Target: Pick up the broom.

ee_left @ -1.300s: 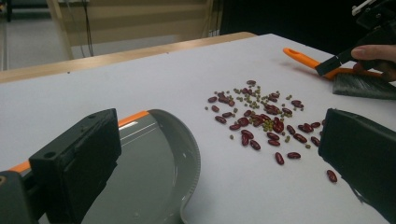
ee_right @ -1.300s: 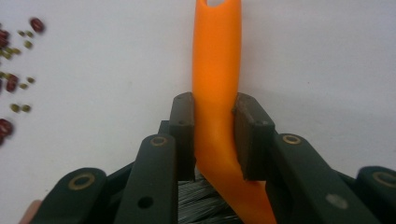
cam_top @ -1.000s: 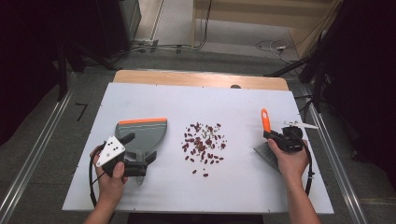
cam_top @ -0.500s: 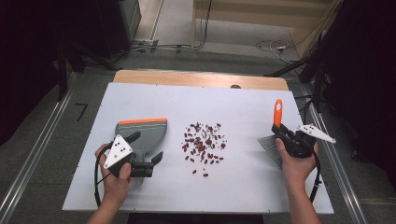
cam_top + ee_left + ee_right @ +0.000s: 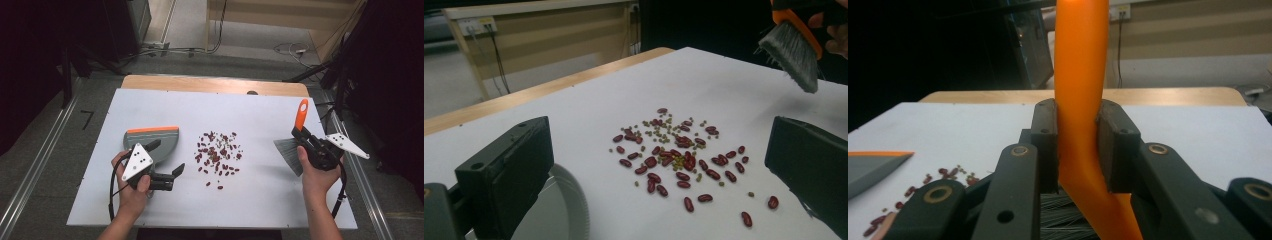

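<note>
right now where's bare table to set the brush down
Bare: the far strip between the beans and the wooden edge, and the near right patch between the beans and the right gripper holding the brush. Crowded: the middle, and left around the dustpan and left gripper.

- left gripper (image 5: 172,172): black, blocky fingers (image 5: 506,170), white dotted three-cornered plate behind them, black cable
- right gripper (image 5: 1080,145): black fingers (image 5: 1045,142), brass-ringed rivets below, same plate

A white bench (image 5: 260,200) with a wooden far edge (image 5: 215,83) stands on grey carpet (image 5: 45,130). Cables (image 5: 200,50) trail across the floor at 12 o'clock. A pale wooden wall panel (image 5: 280,12) stands beyond them, dark curtains (image 5: 390,60) hang at 3 o'clock, and a metal rail (image 5: 35,165) runs at 9 o'clock.
</note>
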`<state>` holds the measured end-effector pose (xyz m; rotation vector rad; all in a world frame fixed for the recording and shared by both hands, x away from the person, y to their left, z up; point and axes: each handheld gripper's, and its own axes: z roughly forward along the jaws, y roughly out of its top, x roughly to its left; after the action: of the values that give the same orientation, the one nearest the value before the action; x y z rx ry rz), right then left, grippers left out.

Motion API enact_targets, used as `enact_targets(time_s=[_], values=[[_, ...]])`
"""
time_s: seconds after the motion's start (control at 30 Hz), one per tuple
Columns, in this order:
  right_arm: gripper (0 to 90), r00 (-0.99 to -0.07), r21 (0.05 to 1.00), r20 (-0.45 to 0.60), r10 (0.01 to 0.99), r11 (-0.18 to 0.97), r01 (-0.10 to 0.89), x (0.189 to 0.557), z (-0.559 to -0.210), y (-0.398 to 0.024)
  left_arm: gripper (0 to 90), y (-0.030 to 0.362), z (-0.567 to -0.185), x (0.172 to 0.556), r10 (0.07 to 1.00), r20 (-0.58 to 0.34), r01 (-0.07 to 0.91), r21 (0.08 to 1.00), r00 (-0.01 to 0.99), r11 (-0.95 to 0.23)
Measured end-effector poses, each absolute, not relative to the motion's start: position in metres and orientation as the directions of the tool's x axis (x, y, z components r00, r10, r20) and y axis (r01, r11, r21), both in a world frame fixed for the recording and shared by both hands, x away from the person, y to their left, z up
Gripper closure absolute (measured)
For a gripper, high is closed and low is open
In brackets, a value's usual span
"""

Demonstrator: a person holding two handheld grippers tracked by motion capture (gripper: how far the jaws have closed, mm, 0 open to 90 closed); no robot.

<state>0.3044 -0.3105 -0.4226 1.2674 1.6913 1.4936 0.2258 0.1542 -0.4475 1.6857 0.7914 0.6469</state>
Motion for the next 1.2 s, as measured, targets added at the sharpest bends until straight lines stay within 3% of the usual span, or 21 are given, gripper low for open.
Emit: enact_targets(time_s=[0.93, 1.2], values=[[71.1, -0.647, 0.974, 0.166, 0.745, -0.02, 0.227, 0.279, -0.402, -0.218, 3.1, 0.081, -0.432, 0.239, 0.623, -0.073, 0.211, 0.966, 0.779, -0.15], [71.1, -0.687, 0.976, 0.164, 0.708, -0.017, 0.215, 0.271, -0.399, -0.199, 10.5, 0.07, -0.432, 0.243, 0.637, -0.124, 0.252, 0.961, 0.761, -0.114]])
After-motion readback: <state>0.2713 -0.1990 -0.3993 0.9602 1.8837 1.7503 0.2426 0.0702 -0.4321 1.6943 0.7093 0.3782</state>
